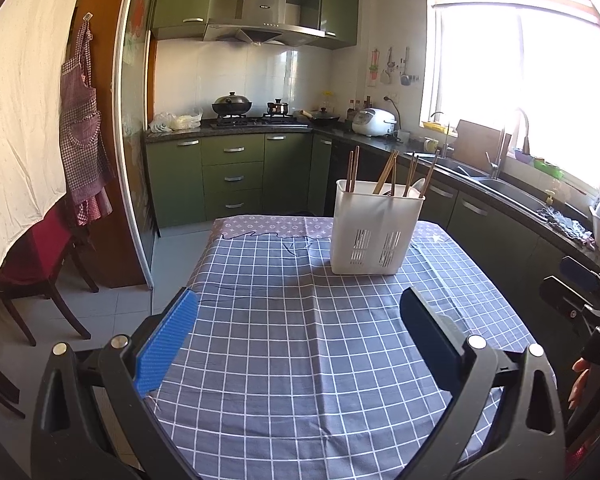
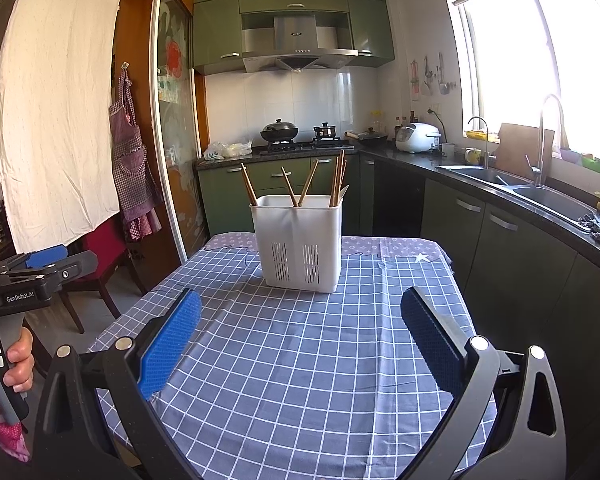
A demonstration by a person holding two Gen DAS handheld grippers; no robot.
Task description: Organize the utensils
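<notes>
left gripper (image 1: pixel 298 312) spread wide, empty | right gripper (image 2: pixel 300 312) spread wide, empty | utensil holder (image 2: pixel 300 246) upright at table's far end, chopsticks (image 2: pixel 308 186) standing inside | ahead of both, seemingly nearer right

A grey-blue cloth with a white grid (image 2: pixel 300 360) covers the worktop, over a mauve star-print cloth (image 2: pixel 380 246) at the far edge. The utensil holder (image 2: pixel 300 240) is white, its chopsticks (image 2: pixel 308 186) brown. Cabinets (image 1: pixel 228 176) are olive green; the apron (image 1: pixel 82 128) is red-checked.
</notes>
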